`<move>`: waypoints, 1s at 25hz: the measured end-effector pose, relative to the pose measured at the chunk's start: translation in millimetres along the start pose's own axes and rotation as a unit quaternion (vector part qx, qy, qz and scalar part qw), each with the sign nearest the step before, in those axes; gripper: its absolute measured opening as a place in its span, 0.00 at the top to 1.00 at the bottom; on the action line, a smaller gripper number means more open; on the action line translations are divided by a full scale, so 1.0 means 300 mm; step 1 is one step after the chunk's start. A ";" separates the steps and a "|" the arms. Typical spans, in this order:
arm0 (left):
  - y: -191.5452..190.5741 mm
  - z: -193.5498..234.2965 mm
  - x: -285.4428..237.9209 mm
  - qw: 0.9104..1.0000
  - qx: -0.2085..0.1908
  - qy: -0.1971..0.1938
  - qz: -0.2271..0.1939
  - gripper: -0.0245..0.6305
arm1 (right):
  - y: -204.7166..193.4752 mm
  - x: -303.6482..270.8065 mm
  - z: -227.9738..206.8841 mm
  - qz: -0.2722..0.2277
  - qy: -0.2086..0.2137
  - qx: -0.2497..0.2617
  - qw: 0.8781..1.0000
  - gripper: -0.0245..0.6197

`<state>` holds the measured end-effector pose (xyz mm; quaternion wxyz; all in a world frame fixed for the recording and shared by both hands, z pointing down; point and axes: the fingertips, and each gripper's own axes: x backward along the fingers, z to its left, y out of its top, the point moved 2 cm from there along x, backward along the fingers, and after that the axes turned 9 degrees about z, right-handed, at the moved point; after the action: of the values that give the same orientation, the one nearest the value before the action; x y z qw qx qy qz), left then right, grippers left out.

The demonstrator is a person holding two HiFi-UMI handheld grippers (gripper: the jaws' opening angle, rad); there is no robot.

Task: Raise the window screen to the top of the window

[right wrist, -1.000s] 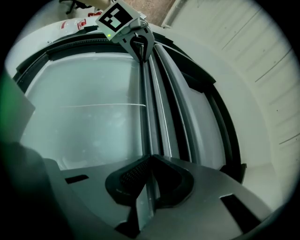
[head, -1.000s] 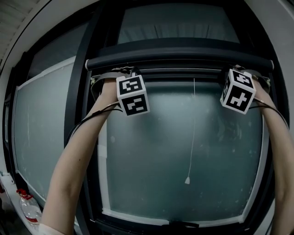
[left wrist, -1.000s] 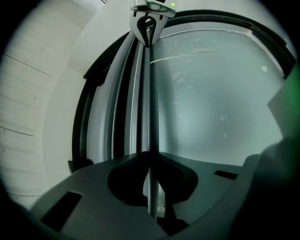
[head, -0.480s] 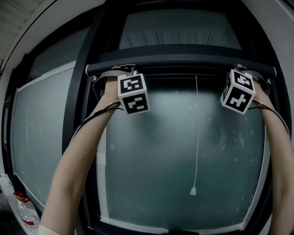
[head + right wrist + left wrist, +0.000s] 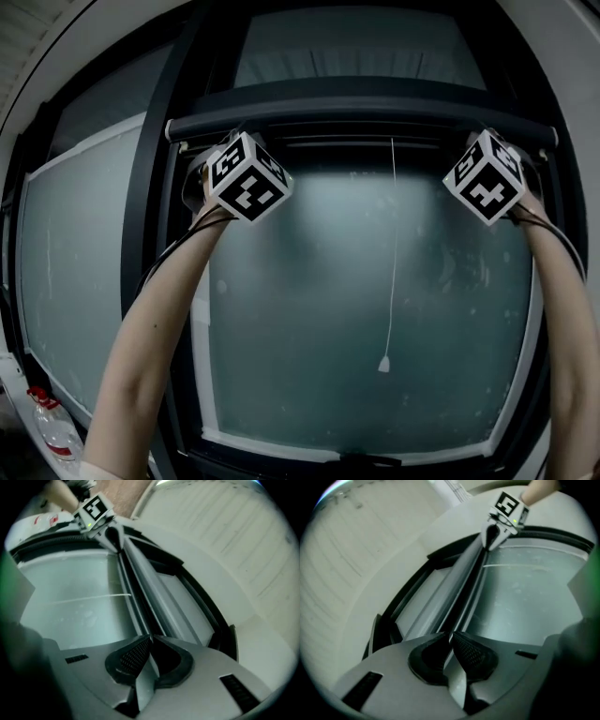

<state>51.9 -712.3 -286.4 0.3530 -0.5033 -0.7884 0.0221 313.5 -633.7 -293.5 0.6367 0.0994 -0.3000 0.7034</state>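
The window screen's dark bottom bar lies across the top of the window, with frosted glass bare below it. My left gripper pinches the bar's thin lip at its left end; its jaws are opening, with the lip still between the tips. At the right end my right gripper is shut on the same lip. In the head view both marker cubes hang just under the bar and hide the jaws. A white pull cord dangles between them.
A dark vertical frame post separates this window from a fixed pane on the left. A plastic bottle with a red label stands at the lower left. The pale wall and ceiling close in above the frame.
Both grippers have rolled, so each cube now shows a corner instead of a flat face. The bar and both hands sit a little higher. The cord has swung slightly.
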 end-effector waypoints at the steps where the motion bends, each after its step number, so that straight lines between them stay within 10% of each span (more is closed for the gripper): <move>1: -0.006 -0.001 0.020 0.999 0.044 0.003 -0.012 0.92 | -0.005 0.016 -0.004 -0.015 -0.005 -0.043 0.999 0.92; 6: -0.041 -0.117 0.162 0.970 0.235 -0.016 -0.068 0.92 | -0.061 0.130 0.083 -0.071 -0.017 -0.226 0.971 0.92; 11: -0.108 -0.388 0.409 0.942 0.320 -0.026 -0.093 0.92 | -0.147 0.408 0.372 -0.150 0.034 -0.422 0.894 0.92; 15: -0.270 -0.771 0.639 0.927 0.368 -0.059 -0.048 0.92 | -0.300 0.695 0.736 -0.132 0.085 -0.475 0.866 0.92; 21: -0.524 -1.350 1.128 0.858 0.483 -0.155 0.086 0.94 | -0.443 1.203 1.251 -0.023 0.206 -0.519 0.829 0.92; 25: -0.554 -1.503 1.380 0.852 0.473 -0.199 0.108 0.96 | -0.466 1.411 1.467 0.035 0.244 -0.554 0.795 0.92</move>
<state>82.5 -603.6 337.8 0.3790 -0.3428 -0.6767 0.5300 268.7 -519.9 321.0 0.6102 -0.4561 -0.4760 0.4395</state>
